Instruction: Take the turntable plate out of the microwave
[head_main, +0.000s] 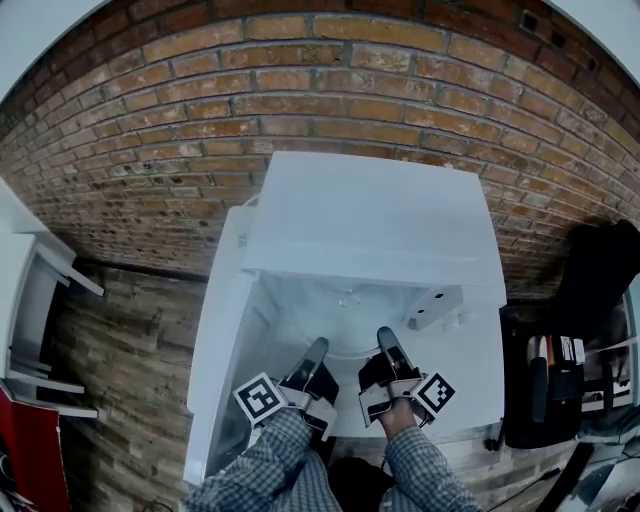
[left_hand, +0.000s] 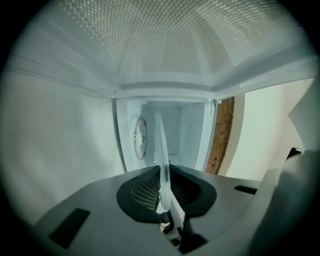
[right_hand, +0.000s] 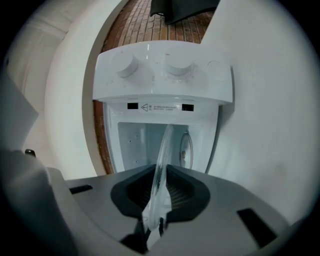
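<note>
The clear glass turntable plate (head_main: 345, 305) lies flat at the mouth of the white microwave (head_main: 370, 215), half under its top. My left gripper (head_main: 314, 356) is shut on the plate's near rim on the left, my right gripper (head_main: 390, 350) on the near rim on the right. In the left gripper view the plate (left_hand: 161, 150) shows edge-on, pinched between the dark pads of the left gripper (left_hand: 163, 202). In the right gripper view the plate (right_hand: 162, 160) is pinched the same way by the right gripper (right_hand: 159, 205).
The microwave door (head_main: 215, 340) stands open at the left. Its control panel (right_hand: 165, 75) has two knobs. A brick wall (head_main: 300, 80) rises behind. White shelving (head_main: 30, 300) stands far left, dark gear (head_main: 560, 370) far right. The microwave rests on a white top (head_main: 480, 380).
</note>
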